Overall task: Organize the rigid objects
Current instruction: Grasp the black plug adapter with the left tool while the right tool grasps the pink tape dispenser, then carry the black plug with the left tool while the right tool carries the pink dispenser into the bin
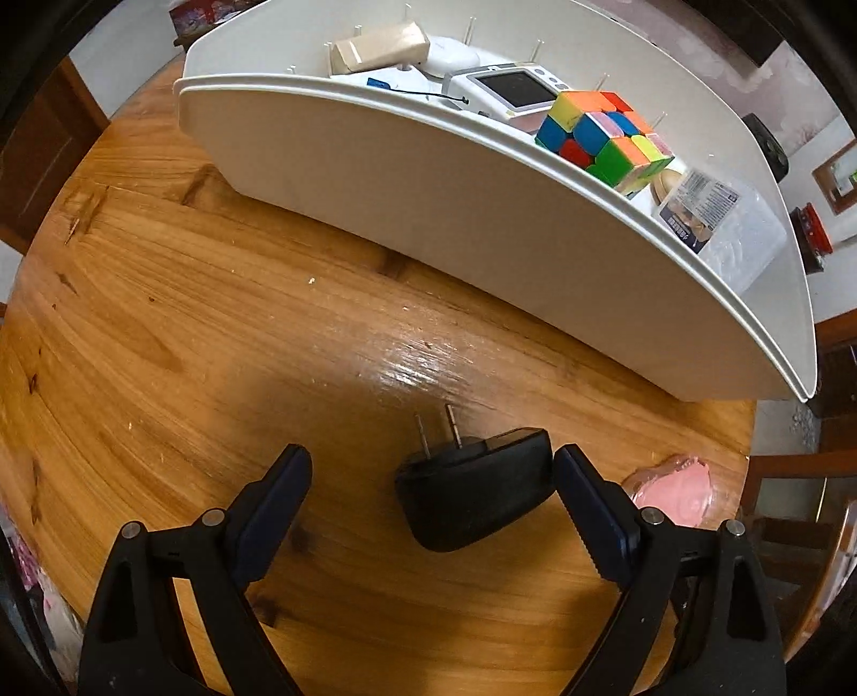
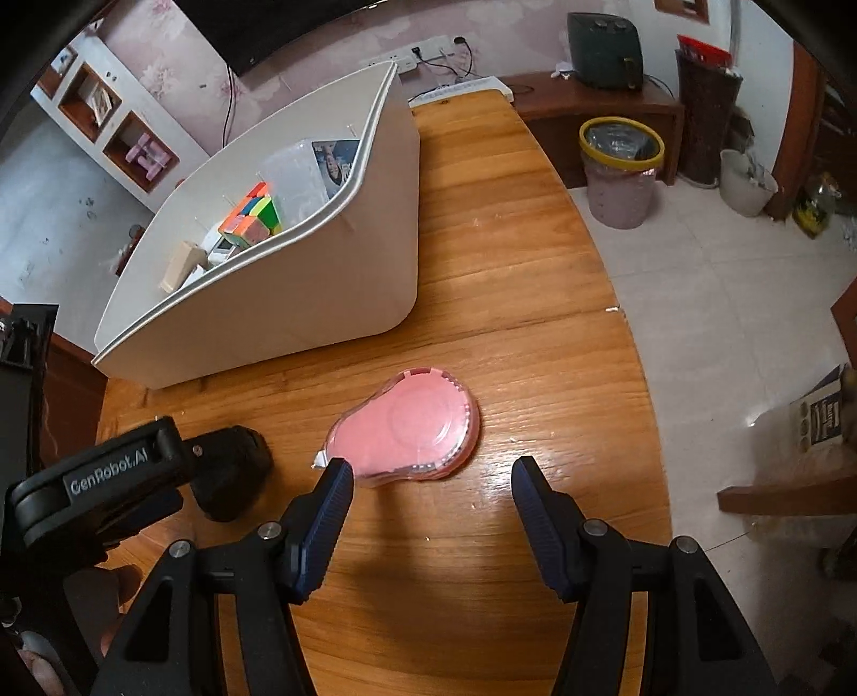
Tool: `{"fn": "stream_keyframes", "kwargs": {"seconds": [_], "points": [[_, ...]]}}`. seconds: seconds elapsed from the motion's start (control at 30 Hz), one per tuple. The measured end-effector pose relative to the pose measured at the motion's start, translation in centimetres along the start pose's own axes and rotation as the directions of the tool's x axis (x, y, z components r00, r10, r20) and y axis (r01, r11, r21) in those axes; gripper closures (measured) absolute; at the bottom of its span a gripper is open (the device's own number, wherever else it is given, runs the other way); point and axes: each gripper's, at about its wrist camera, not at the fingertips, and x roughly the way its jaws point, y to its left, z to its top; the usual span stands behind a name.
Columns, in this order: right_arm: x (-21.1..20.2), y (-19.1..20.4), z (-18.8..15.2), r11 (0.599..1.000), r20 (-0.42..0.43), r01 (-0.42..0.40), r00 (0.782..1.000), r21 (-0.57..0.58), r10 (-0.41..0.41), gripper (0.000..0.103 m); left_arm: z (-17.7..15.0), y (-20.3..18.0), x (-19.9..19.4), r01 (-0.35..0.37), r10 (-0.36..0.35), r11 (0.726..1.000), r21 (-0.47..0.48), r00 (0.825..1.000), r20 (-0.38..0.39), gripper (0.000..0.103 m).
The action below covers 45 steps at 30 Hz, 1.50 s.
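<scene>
A black plug adapter (image 1: 476, 492) lies on the wooden table (image 1: 214, 321) with its two prongs toward the white bin (image 1: 428, 176). My left gripper (image 1: 431, 466) stands open around it; the adapter sits close against the right finger and well apart from the left one. A pink tape dispenser (image 2: 407, 428) lies flat just ahead of my right gripper (image 2: 433, 474), which is open, its left fingertip at the dispenser's near edge. The pink tape dispenser (image 1: 675, 487) also shows beside the left gripper.
The bin (image 2: 321, 278) holds a colourful cube (image 1: 600, 134), a small screen device (image 1: 509, 91), a wooden block (image 1: 380, 48) and a clear plastic box (image 1: 723, 219). The table's edge runs close on the right, with a yellow-rimmed waste basket (image 2: 621, 171) on the floor beyond.
</scene>
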Motion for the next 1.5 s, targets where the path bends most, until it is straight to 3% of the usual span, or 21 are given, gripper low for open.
{"fn": "stream_keyframes", "kwargs": {"seconds": [0.1,0.33,0.7,1.07,1.27,1.37,1.5], "points": [[0.2,0.1,-0.1,1.0,-0.01,-0.002,1.0,0.0,0.002,0.041,0.0,-0.3,0.5,0.007,-0.007,1.0,-0.019,1.0,-0.025,0.011],[0.3,0.3,0.2,1.0,-0.012,-0.004,1.0,0.013,0.005,0.041,-0.1,-1.2,0.9,-0.025,0.024,0.999,-0.031,0.999,-0.048,0.034],[1.3,1.3,1.3,0.996,-0.044,0.021,0.999,0.086,-0.017,0.041,1.0,1.7,-0.1,-0.012,0.013,1.0,0.017,1.0,-0.014,0.035],[2.8,3.7,2.4,0.965,-0.066,0.193,0.981,0.176,-0.184,0.028,0.4,6.7,-1.4,0.003,-0.004,0.995,0.098,1.0,0.01,0.035],[4.4,6.5,2.5,0.925,-0.073,0.368,0.929,0.097,-0.363,0.029,0.1,9.1,-2.0,0.011,-0.014,0.991,0.136,1.0,0.021,0.035],[4.3,7.0,2.3,0.926,-0.046,0.364,0.931,0.097,-0.361,0.041,0.4,11.1,-2.4,0.013,-0.016,0.99,0.141,1.0,0.02,0.035],[4.1,7.2,1.8,0.928,-0.056,0.36,0.933,0.095,-0.356,0.041,-0.6,14.8,-2.4,0.017,-0.021,0.99,0.14,0.999,0.029,0.035]]}}
